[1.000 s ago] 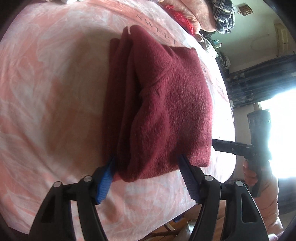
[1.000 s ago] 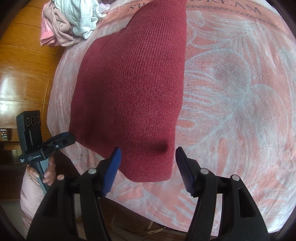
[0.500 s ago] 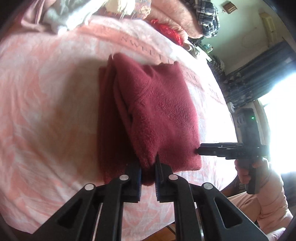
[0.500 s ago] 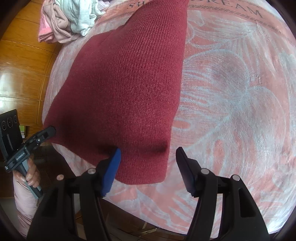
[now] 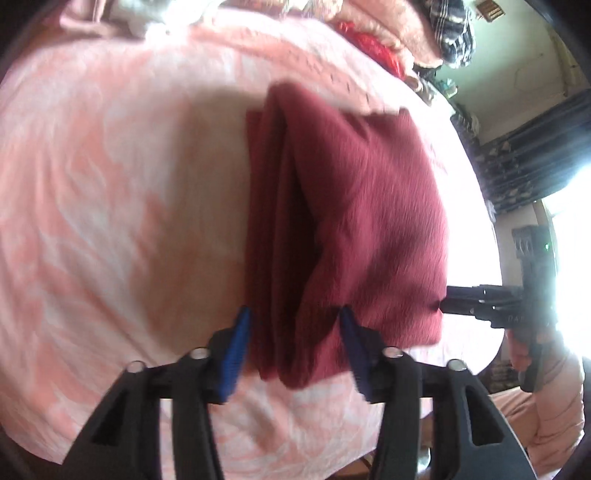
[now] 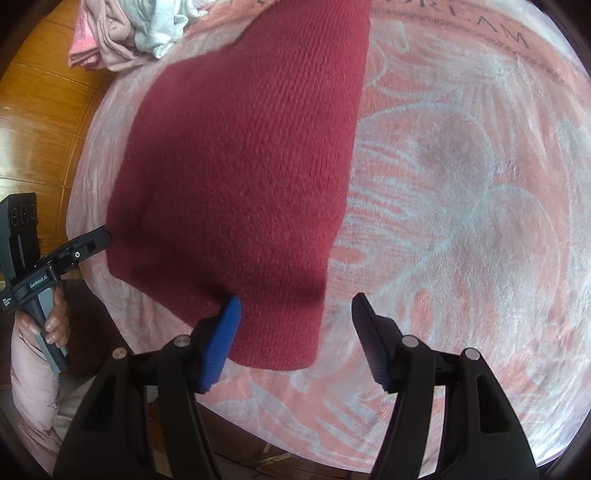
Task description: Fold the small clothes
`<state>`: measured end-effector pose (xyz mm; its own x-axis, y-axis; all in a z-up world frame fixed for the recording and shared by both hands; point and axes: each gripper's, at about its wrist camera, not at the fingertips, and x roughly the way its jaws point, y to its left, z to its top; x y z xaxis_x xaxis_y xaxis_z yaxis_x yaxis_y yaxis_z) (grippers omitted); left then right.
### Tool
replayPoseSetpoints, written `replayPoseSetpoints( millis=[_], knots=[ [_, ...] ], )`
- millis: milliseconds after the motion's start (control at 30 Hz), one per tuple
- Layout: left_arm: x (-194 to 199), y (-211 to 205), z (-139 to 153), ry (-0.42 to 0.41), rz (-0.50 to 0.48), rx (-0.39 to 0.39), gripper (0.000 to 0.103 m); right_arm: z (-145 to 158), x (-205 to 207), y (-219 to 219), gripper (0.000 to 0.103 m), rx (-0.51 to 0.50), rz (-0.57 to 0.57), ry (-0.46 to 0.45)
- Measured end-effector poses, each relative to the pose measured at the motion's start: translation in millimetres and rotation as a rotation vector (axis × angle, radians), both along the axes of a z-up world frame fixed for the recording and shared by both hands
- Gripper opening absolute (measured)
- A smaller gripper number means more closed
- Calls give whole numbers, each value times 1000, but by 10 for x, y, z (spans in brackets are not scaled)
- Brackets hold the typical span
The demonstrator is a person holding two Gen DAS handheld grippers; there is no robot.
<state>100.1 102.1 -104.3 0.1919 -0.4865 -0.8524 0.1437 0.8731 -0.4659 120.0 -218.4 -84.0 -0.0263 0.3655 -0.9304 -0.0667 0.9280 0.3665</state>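
Note:
A folded maroon knit garment [image 5: 354, 229] lies on the pink patterned bedspread [image 5: 122, 192]. My left gripper [image 5: 291, 332] is open, its blue pads on either side of the garment's near folded edge. The garment also shows in the right wrist view [image 6: 243, 177]. My right gripper [image 6: 295, 321] is open around the garment's near right corner, the left pad touching the cloth. Each gripper shows from the side in the other's view, the right one [image 5: 458, 299] at the garment's right edge and the left one [image 6: 92, 243] at its left edge.
A pile of pink and white clothes [image 6: 125, 33] sits at the far corner of the bed. Red and plaid items [image 5: 373, 48] lie at the back. A wooden floor [image 6: 37, 110] is at the left and a dark curtain [image 5: 535, 155] at the right.
My left gripper shut on the garment's near edge half a second ago and has now opened again around it. The right gripper stays open at the near corner.

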Motion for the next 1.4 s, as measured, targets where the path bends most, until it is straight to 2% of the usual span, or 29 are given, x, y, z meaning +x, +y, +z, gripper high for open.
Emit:
replayPoseSetpoints(
  millis=[100, 233, 367, 467, 500, 533, 567, 600, 633, 700, 767, 867, 933, 1033, 1100, 1133, 1267, 1333, 1400],
  knots=[
    [253, 59, 188, -41, 78, -35, 59, 138, 140, -119, 67, 44, -62, -39],
    [600, -125, 182, -51, 137, -68, 60, 131, 329, -240, 67, 60, -141, -54],
    [992, -239, 90, -33, 164, -33, 64, 70, 437, -316, 67, 60, -180, -47],
    [1119, -341, 18, -8, 175, -31, 64, 19, 465, -356, 67, 48, -164, -51],
    [1112, -362, 4, -19, 175, -37, 61, -6, 476, -338, 67, 40, -153, -52],
    [1135, -388, -4, -28, 168, -32, 53, -35, 501, -335, 67, 35, -146, -53],
    [1139, -419, -6, -33, 155, -20, 43, -34, 493, -332, 67, 34, -145, -53],
    [1159, -457, -6, -34, 142, 6, 23, -38, 489, -337, 67, 33, -147, -51],
    [1159, -490, -14, -33, 138, 19, 16, -43, 489, -336, 67, 34, -151, -49],
    [1129, -509, -3, -49, 154, 22, 13, -32, 484, -318, 67, 31, -153, -51],
    [1090, -506, 39, -67, 169, 65, 12, -19, 476, -299, 67, 30, -147, -58],
    [965, -327, 182, -95, 224, 55, 12, -15, 470, -287, 67, 18, -134, -67],
    [923, -280, 239, -132, 207, 68, 12, -41, 473, -295, 67, 26, -140, -62],
    [929, -332, 87, -120, 171, 106, 13, -109, 459, -301, 69, 6, -150, -42],
    [960, -412, -103, -97, 150, 152, 15, -156, 465, -282, 70, 1, -161, -31],
    [969, -457, -168, -114, 140, 184, 16, -166, 470, -286, 71, 5, -163, -31],
    [948, -527, -100, -143, 109, 233, 18, -154, 480, -279, 71, -7, -152, -39],
    [910, -487, 12, -134, 107, 227, 31, -85, 488, -265, 69, -16, -131, -56],
    [824, -403, 120, -104, 117, 185, 42, 20, 458, -270, 67, -8, -105, -83]
  ],
)
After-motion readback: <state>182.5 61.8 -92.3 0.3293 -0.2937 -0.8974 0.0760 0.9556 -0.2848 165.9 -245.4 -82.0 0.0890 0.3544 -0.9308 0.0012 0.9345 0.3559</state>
